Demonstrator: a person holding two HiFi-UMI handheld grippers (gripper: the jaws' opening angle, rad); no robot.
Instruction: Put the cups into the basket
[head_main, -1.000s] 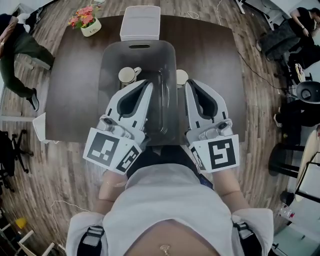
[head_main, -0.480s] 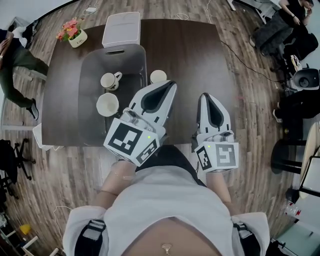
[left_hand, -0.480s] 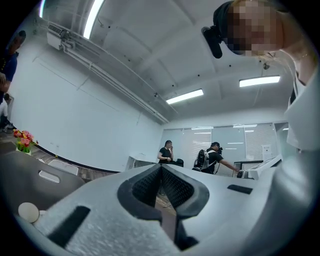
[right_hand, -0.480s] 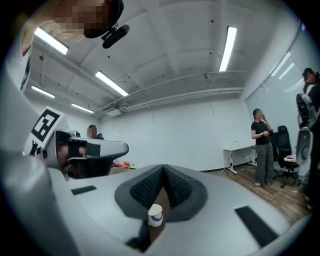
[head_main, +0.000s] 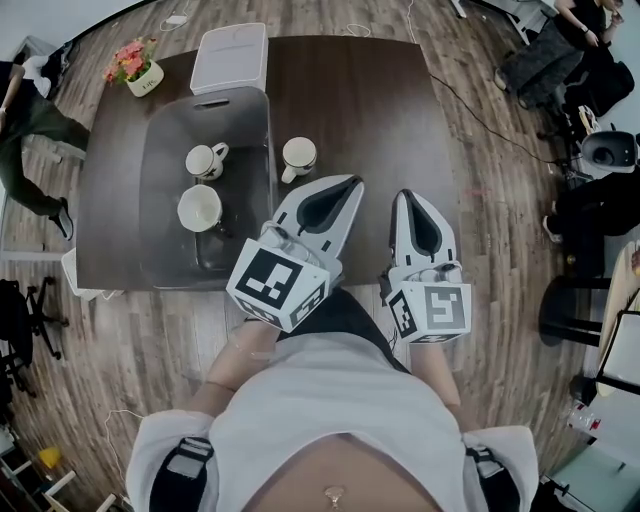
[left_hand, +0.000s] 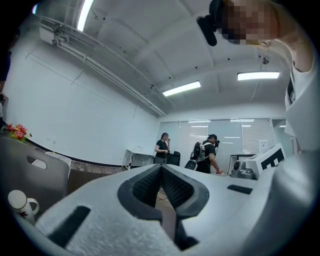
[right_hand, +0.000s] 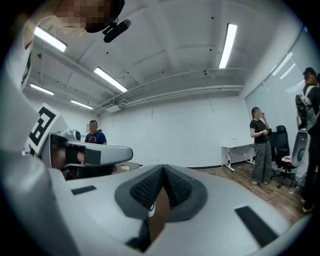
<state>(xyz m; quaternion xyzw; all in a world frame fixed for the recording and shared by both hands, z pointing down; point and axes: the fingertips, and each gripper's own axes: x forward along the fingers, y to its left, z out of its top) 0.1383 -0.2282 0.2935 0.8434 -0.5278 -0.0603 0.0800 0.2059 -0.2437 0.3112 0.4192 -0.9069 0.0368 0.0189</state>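
Observation:
A grey basket (head_main: 160, 130) stands on the left half of the dark table and holds two white cups, one (head_main: 205, 160) behind the other (head_main: 200, 208). A third white cup (head_main: 298, 158) stands on the table just right of the basket. My left gripper (head_main: 350, 181) is shut and empty, its tip a little to the right of and nearer than that cup. My right gripper (head_main: 411, 194) is shut and empty further right. In the left gripper view the shut left gripper (left_hand: 161, 168) points past a cup (left_hand: 20, 202) at lower left. The right gripper (right_hand: 162, 170) faces the room.
A white lidded box (head_main: 232, 56) sits behind the basket, and a flower pot (head_main: 135, 72) stands at the table's far left corner. Bare dark table (head_main: 360, 100) lies ahead of both grippers. People stand and sit around the room, with office chairs (head_main: 30, 300) on the wooden floor.
Both grippers have drawn back from over the basket to the table's near right side. Two cups now show inside the basket and one beside it.

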